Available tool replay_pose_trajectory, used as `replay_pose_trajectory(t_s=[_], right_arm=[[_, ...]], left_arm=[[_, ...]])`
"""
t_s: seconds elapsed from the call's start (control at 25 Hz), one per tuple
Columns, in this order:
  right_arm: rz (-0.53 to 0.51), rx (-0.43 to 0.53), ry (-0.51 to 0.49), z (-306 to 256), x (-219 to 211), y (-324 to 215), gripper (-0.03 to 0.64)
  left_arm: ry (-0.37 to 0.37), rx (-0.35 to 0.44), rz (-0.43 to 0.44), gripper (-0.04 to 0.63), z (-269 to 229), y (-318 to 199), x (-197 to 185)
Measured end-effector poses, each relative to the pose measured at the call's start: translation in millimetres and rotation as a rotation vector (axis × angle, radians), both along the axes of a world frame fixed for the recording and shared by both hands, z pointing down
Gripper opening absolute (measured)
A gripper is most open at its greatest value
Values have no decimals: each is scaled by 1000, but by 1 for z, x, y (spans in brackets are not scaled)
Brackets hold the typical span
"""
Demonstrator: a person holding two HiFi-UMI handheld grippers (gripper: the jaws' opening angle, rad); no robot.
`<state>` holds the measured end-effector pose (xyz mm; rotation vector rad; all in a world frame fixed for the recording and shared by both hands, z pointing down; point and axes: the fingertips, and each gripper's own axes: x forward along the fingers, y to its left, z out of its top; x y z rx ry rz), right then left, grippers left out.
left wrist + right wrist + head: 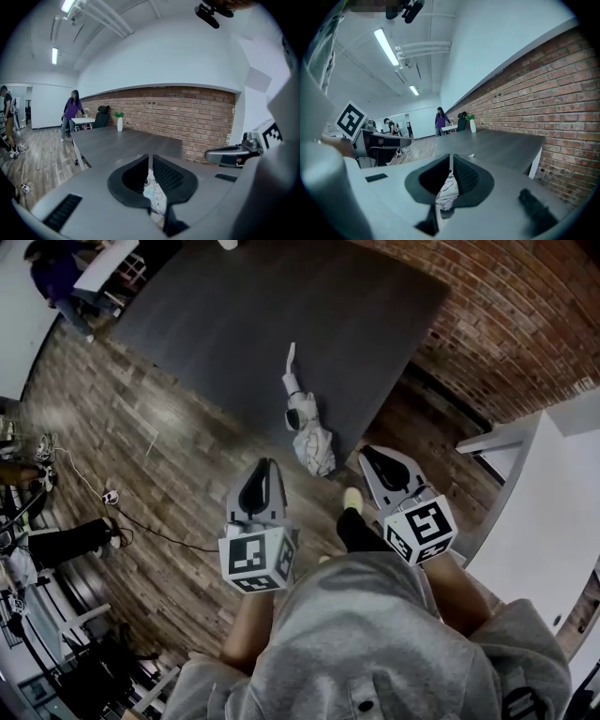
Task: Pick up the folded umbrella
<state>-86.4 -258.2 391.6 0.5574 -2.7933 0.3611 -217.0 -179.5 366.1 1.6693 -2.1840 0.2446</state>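
The folded umbrella (pixel 309 432), white with a faint pattern and a thin white strap, lies on the near edge of the dark grey table (pixel 253 315). My left gripper (pixel 265 465) hovers just short of it on the left, jaws shut and empty. On the other side my right gripper (pixel 375 454) is also shut with nothing in it. In the left gripper view, the umbrella (pixel 154 194) shows below and beyond the closed left gripper (pixel 150 159). The right gripper view has the umbrella (pixel 447 192) under the closed right gripper (pixel 451 158).
A brick wall (pixel 506 315) runs behind the table, and a white counter (pixel 544 512) stands at the right. A cable (pixel 112 498) trails over the wooden floor at left. People stand far off near a small white table (pixel 70 115). A white vase (pixel 119 123) sits at the table's far end.
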Motion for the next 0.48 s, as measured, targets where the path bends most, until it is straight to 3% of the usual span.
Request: replay_pose_trajectory(t_s=[0.48], right_arm=[[-74,-91,2,23,-25,-38,40]], left_arm=[[-21,-35,-55,38,8,-35,-21]])
